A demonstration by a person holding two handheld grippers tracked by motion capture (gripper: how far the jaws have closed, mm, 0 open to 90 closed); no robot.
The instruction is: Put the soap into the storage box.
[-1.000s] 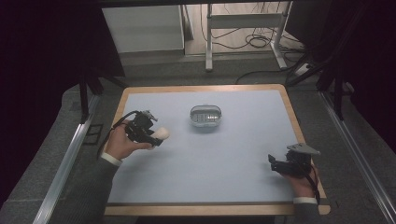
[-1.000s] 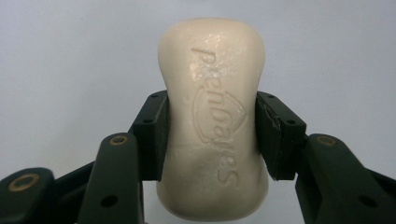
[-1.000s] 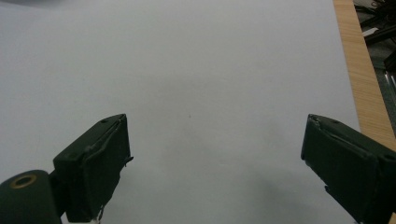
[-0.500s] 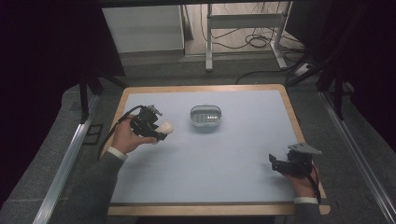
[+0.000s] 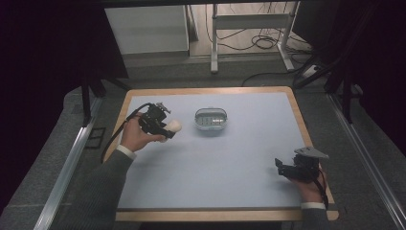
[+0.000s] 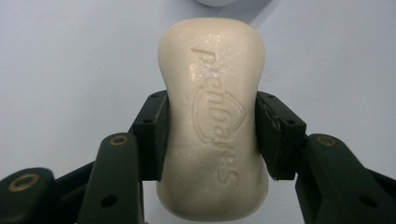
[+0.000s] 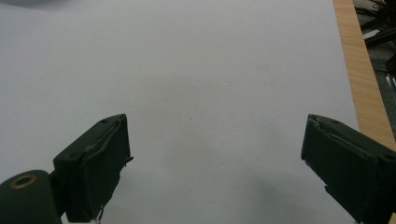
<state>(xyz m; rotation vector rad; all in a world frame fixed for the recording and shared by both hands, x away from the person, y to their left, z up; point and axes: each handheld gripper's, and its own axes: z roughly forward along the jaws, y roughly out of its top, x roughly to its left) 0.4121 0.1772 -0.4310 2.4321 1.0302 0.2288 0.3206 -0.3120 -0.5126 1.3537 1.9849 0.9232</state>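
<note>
Spreading under both claws is the desk [image 5: 230, 172], a pale blue top with a wooden rim [image 7: 362, 70]; that wooden edge runs just beyond the right claw's outer jaw in the right gripper view. Next in size is the grey soap dish [image 5: 210, 120], an oval holder resting on the desk a short way ahead of the left claw's tip and well apart from the right claw, off toward the far left of it. A sliver of the dish's pale rim [image 6: 219, 2] peeks in just past the far end of the soap in the left gripper view.

The left claw [image 5: 168, 128] is held above the desk in the person's left hand [image 5: 136, 138], its two black jaws clamped on the flanks of a cream bar of soap [image 6: 212, 116]. The bar lies lengthwise between the jaws, its stamped face toward the camera, one rounded end sticking out beyond the jaw tips and the other reaching back toward the claw's body. In the high view the soap [image 5: 173, 127] shows as a pale lump at the claw's tip, pointing toward the dish.

The right claw [image 7: 215, 163] sits low near the near right corner of the desk, jaws spread wide apart with bare desk between them.
</note>
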